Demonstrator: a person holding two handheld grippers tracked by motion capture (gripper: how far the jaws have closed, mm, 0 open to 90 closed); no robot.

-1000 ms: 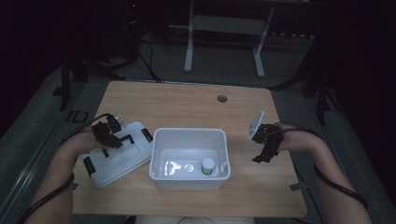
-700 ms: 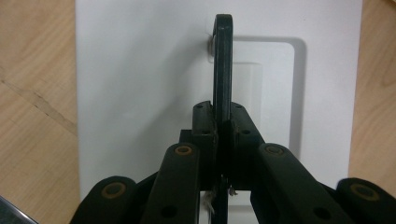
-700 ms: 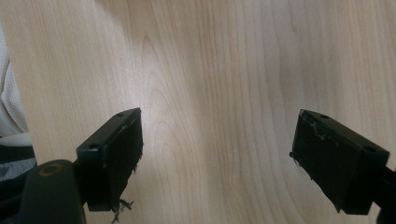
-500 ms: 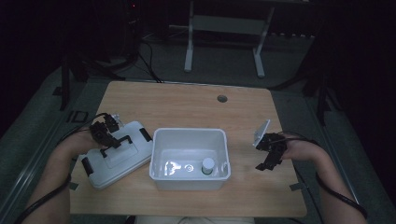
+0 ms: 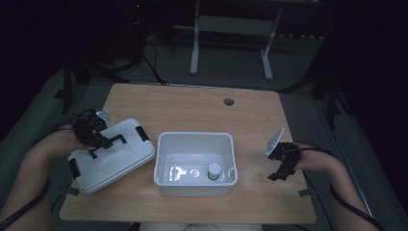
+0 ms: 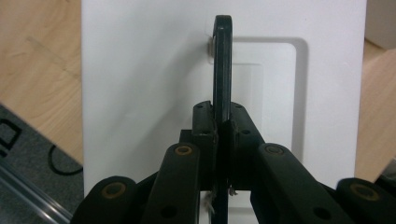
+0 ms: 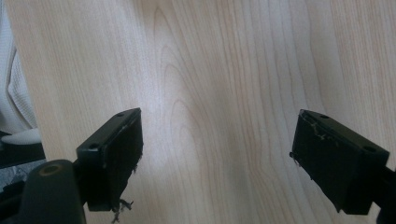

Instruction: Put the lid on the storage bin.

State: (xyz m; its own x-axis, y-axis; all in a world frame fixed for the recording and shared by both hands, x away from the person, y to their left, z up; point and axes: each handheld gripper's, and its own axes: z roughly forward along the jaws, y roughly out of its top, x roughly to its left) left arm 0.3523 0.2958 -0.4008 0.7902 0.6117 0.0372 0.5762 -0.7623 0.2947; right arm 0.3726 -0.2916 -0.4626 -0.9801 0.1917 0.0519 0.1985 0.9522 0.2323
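A white lid with black latches sits at the table's left, tilted, beside the open white bin. My left gripper is shut on the lid's black handle. In the left gripper view the handle runs edge-on between the closed pads of the left gripper, with the lid behind it. A small bottle with a white cap stands inside the bin, near its front right corner. My right gripper hovers open to the right of the bin. In the right gripper view, bare wood lies between the jaws of the right gripper.
The wooden table has a round cable hole near its far edge. Beyond the table stands a metal frame on two legs, and cables lie on the dark floor at the left. Both forearms reach in from the near side.
My left gripper has risen with the handle in it, and the lid has come up with it. My right gripper has moved toward the near right of the table and sunk a little.
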